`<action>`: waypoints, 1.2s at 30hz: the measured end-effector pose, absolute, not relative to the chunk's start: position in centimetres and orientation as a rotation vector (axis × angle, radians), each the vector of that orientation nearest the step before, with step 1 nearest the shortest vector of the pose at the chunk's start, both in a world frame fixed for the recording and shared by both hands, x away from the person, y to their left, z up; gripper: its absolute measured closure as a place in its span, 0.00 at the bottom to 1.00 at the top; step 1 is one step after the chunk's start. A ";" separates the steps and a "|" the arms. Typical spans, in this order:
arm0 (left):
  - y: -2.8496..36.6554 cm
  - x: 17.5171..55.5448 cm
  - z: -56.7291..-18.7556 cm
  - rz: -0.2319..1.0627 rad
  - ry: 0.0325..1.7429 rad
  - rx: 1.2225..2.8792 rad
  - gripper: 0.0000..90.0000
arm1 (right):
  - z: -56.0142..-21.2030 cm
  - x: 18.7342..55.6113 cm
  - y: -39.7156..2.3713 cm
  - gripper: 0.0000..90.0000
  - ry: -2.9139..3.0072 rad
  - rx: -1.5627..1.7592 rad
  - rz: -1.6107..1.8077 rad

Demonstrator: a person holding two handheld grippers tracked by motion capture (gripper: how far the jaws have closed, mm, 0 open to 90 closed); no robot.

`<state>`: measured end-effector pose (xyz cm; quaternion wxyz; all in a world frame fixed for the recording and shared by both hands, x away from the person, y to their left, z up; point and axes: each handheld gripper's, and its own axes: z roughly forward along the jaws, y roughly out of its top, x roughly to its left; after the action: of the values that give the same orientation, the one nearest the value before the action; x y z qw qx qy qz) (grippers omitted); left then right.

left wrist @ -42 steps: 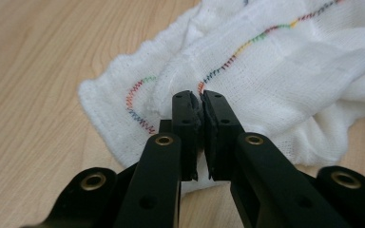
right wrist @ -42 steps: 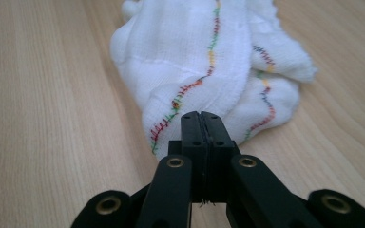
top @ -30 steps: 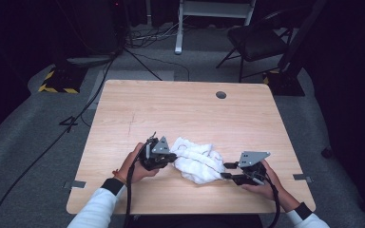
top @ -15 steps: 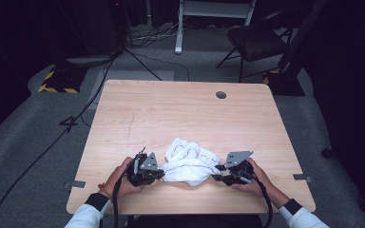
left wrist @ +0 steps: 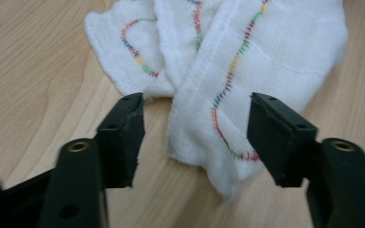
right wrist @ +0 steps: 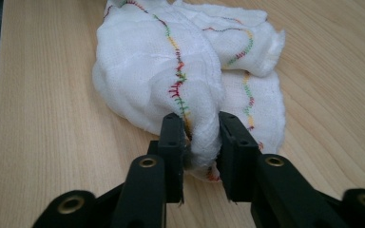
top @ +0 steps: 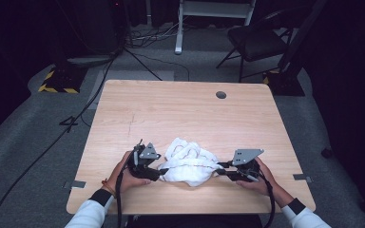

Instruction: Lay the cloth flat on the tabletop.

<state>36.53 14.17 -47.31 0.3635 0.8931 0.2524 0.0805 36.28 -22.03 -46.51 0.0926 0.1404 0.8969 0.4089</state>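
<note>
A crumpled white cloth (top: 190,161) with multicoloured stitching lies near the table's front edge, between my two grippers. My left gripper (top: 162,171) is at its left side. Its jaws have just been opening, and they stand apart with a cloth (left wrist: 247,52) corner lying loose between them (left wrist: 195,128), touching neither pad. My right gripper (top: 220,168) is at the cloth's right side. Its jaws have just been closing and now pinch a bunched fold of the cloth (right wrist: 157,71) between the pads (right wrist: 202,137).
The wooden table (top: 180,109) has a round cable hole (top: 221,95) at the back right. A chair (top: 256,40) and cables (top: 138,57) are on the floor beyond the far edge. Both of the person's hands rest near the front edge.
Both grippers and the cloth have shifted slightly toward the table's near edge. The cloth looks more bunched between them.
</note>
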 end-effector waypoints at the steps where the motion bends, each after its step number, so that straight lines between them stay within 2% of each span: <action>1: 13.9 36.8 -47.5 0.207 0.643 2.308 0.36 | -46.4 36.2 -22.0 0.85 2.653 0.405 1.217; 8: 13.1 37.7 -48.5 0.159 0.620 2.363 0.44 | -45.4 36.2 -23.0 0.89 2.581 0.416 1.290; 13: 13.1 37.2 -48.1 0.188 0.548 2.379 0.61 | -44.5 35.7 -23.2 0.92 2.533 0.389 1.278; 15: 12.9 37.2 -48.0 0.188 0.546 2.368 0.59 | -43.8 35.5 -23.3 0.92 2.503 0.370 1.276; 18: 12.7 37.1 -47.9 0.177 0.543 2.369 0.48 | -42.9 35.3 -23.6 0.92 2.458 0.367 1.289; 22: 12.2 37.0 -47.9 0.151 0.510 2.369 0.51 | -42.2 35.3 -24.2 0.92 2.422 0.385 1.308; 26: 10.9 37.1 -47.9 0.134 0.497 2.372 0.41 | -42.4 35.4 -24.2 0.92 2.439 0.385 1.296; 28: 10.6 37.2 -47.9 0.132 0.491 2.376 0.41 | -42.6 35.4 -24.2 0.92 2.448 0.382 1.290; 30: 9.7 37.2 -48.2 0.125 0.463 2.413 0.53 | -42.7 35.4 -24.1 0.92 2.452 0.386 1.276; 33: 9.9 37.1 -48.3 0.122 0.460 2.427 0.60 | -43.0 35.5 -24.3 0.92 2.459 0.397 1.267; 36: 10.5 36.9 -48.1 0.140 0.445 2.413 0.76 | -43.2 35.6 -24.5 0.92 2.466 0.406 1.257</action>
<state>36.86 10.49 -48.10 0.3352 0.9250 0.1705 0.0537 35.64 -24.55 -43.19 0.1714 0.1429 0.8685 0.4426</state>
